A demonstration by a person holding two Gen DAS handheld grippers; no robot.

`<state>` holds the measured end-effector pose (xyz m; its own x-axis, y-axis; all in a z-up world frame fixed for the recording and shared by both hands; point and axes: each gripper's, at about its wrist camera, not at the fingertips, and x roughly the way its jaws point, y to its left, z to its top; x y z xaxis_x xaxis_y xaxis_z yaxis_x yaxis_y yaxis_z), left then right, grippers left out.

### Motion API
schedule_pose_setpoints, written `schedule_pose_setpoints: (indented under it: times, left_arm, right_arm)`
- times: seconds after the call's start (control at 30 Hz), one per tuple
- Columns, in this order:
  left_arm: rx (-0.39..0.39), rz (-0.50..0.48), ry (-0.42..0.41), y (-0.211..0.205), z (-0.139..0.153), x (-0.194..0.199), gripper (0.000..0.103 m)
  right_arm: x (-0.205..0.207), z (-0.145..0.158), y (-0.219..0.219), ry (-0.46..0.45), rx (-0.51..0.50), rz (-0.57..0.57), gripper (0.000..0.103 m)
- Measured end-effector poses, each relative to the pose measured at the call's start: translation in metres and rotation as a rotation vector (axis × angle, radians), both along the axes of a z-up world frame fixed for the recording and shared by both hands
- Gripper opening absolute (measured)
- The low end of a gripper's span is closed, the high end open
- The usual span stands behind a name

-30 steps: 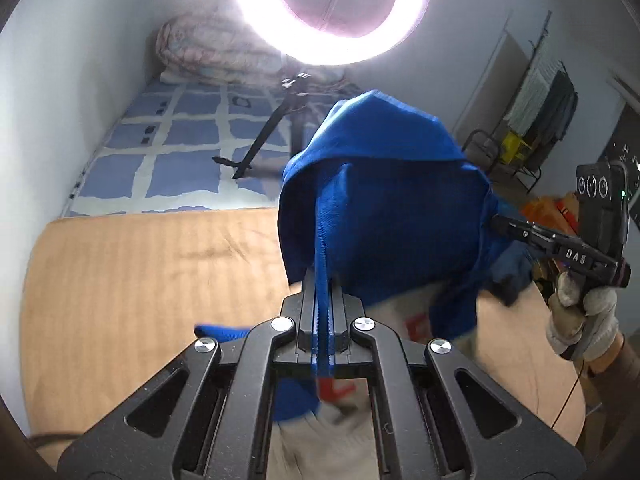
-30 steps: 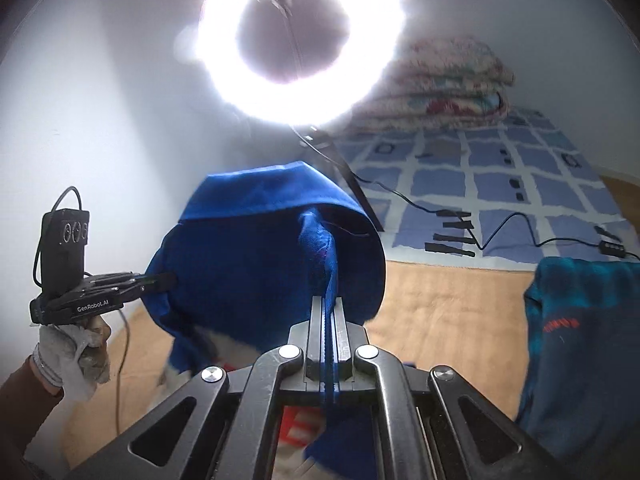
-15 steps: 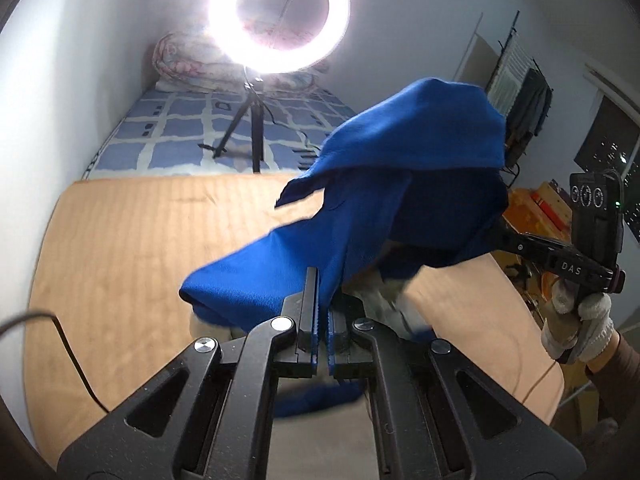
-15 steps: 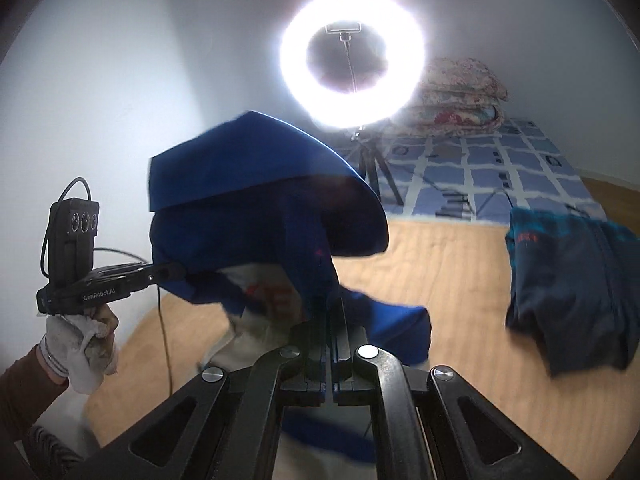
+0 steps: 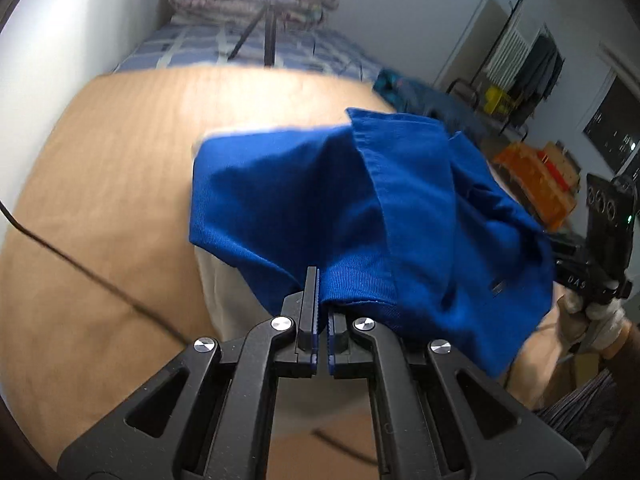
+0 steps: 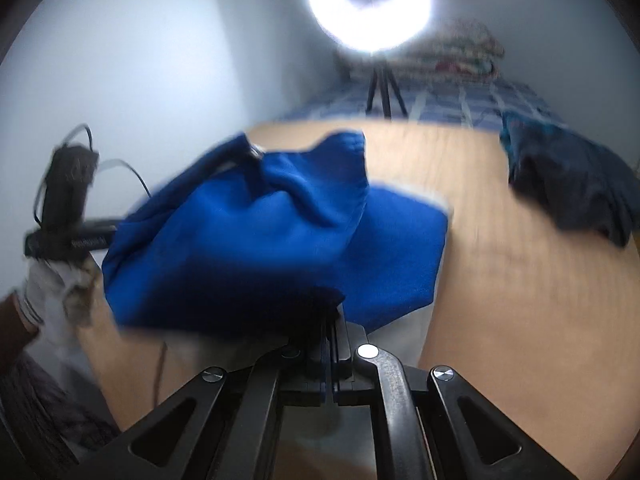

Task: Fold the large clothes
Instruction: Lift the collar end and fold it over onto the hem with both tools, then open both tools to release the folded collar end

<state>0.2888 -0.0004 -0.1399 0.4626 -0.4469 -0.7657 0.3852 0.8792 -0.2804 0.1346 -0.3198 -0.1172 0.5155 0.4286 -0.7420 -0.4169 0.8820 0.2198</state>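
Note:
A large blue garment with a pale cream part hangs bunched between both grippers just above a tan mat. My left gripper is shut on its ribbed blue hem. My right gripper is shut on another blue edge of the same garment, which drapes over its fingertips. In the left wrist view the right gripper's body shows at the far right in a gloved hand. In the right wrist view the left gripper's body appears at the far left, also in a gloved hand.
A folded dark teal garment lies on the mat's far right. A ring light on a tripod stands beyond the mat on a blue checked bed cover. A black cable crosses the mat at left. Orange crates and a clothes rack sit at right.
Both grippers have swept forward and down with the blue garment, which was lifted high and billowing and now hangs low and spread over the mat.

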Motion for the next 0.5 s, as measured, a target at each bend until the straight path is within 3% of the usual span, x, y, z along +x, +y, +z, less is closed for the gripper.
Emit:
schedule_pose_setpoints:
  times: [0.07, 0.23, 0.37, 0.5]
  left_arm:
    - [0.021, 0.003, 0.004, 0.002, -0.009, -0.007, 0.0]
    - [0.009, 0.03, 0.012, 0.015, -0.009, -0.022, 0.002]
    - [0.016, 0.028, 0.021, 0.028, 0.004, -0.031, 0.007]
    - [-0.044, 0.056, 0.036, 0.05, 0.015, -0.036, 0.028]
  right_arm:
    - [-0.009, -0.019, 0.0, 0.032, -0.027, -0.003, 0.0]
    - [-0.024, -0.03, 0.0, 0.034, -0.118, -0.006, 0.001]
    - [-0.035, -0.02, -0.011, 0.031, -0.131, -0.008, 0.014]
    - [-0.055, -0.002, -0.031, 0.023, -0.074, -0.042, 0.031]
